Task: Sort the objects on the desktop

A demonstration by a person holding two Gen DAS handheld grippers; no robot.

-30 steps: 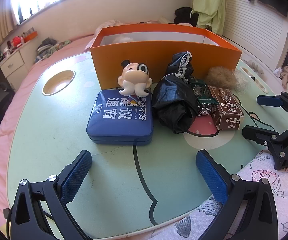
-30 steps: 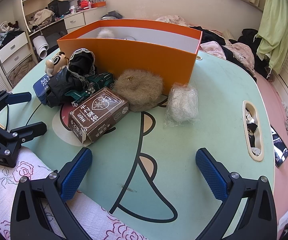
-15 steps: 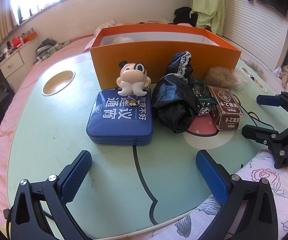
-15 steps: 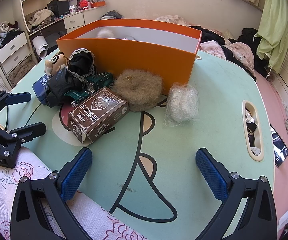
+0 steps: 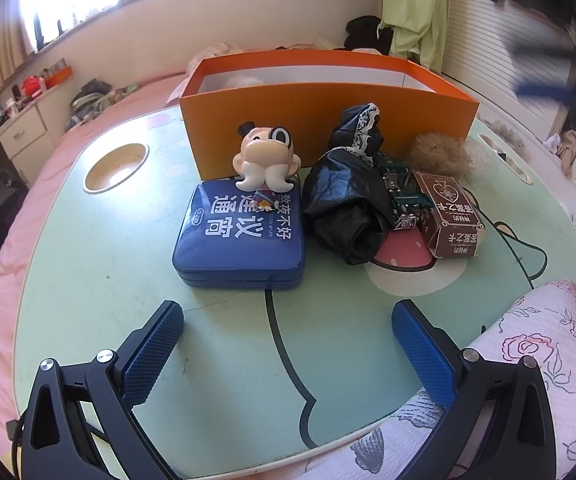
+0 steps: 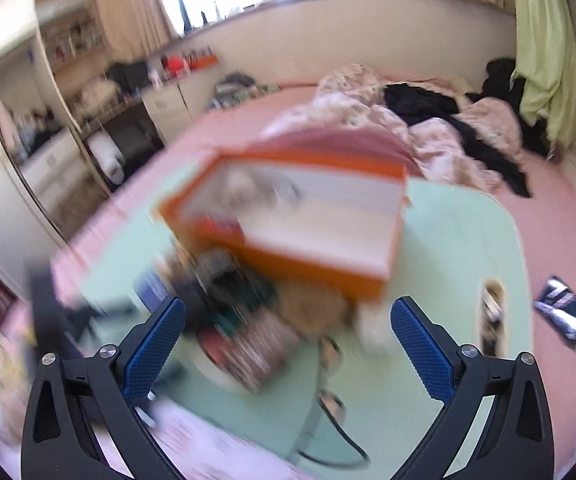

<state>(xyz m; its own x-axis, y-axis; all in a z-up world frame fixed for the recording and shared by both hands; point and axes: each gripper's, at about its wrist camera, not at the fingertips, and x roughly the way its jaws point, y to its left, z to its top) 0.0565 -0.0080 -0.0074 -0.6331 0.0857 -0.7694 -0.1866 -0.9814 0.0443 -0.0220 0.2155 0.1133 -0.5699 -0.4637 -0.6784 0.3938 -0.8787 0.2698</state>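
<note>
Both claws gaping wide, gripping nothing

Left claw [image 5: 288,354] is hovering at lower centre over the surface [image 5: 87,280]; tin [image 5: 239,236], figurine [image 5: 265,160], box [image 5: 328,112] are sitting mid-frame; right claw [image 6: 288,350] is showing a blurred view.
</note>
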